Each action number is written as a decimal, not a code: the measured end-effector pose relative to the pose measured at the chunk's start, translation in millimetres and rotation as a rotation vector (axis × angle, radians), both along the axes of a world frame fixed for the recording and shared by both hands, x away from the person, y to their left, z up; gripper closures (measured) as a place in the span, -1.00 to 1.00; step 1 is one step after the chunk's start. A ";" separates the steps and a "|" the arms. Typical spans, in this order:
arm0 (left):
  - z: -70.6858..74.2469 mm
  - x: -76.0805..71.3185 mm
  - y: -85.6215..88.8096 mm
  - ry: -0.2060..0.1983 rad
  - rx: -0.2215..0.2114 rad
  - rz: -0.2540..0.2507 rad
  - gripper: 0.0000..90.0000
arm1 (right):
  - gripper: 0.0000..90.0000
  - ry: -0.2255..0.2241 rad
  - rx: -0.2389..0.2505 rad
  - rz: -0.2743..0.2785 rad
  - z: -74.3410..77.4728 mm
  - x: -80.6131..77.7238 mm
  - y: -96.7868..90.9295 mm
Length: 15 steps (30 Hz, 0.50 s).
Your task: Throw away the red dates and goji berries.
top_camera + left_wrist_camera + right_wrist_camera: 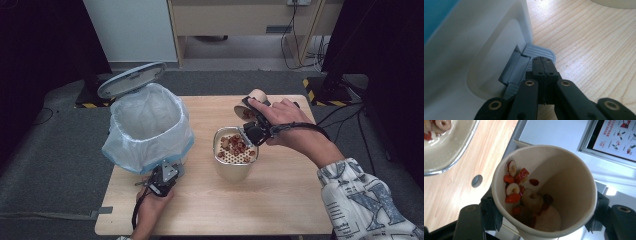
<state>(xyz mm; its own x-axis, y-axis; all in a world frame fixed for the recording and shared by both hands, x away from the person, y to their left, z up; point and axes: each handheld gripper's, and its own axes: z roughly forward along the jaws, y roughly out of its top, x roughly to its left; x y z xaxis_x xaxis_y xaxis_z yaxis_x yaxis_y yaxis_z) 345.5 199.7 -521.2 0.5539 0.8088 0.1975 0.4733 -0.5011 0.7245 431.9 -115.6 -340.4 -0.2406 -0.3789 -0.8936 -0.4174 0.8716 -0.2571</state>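
Note:
My right gripper (248, 111) is shut on a beige paper cup (257, 94), held tilted on its side just above and behind a beige strainer pot (232, 172). Red and pale fruit pieces (235, 145) lie on the pot's perforated insert. In the right gripper view, the paper cup (564, 182) sits between my right gripper's (544, 220) jaws with wet fruit slices (524, 195) clinging inside. My left gripper (544, 62) is shut, its tips resting on the grey pedal (540, 51) of a white bin (474, 50). The left gripper (175, 168) sits at the bin's base.
The bin (150, 125) stands on the table's left part, lined with a clear plastic bag, its grey lid (131, 79) raised behind it. The wooden table (280, 200) has bare room in front of and right of the pot. Cables (300, 45) lie on the floor beyond.

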 end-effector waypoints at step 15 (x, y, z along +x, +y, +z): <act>-0.2 0.0 0.2 0.000 -0.003 0.001 1.00 | -0.29 0.116 0.220 -0.052 9.1 15.1 -17.2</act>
<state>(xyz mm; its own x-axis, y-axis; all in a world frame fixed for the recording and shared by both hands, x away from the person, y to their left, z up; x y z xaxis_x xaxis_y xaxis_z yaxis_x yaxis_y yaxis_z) 345.6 199.9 -521.4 0.5535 0.8098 0.1949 0.4737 -0.4985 0.7260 447.0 -132.8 -331.3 -0.3610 -0.1626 -0.9183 -0.3859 0.9225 -0.0116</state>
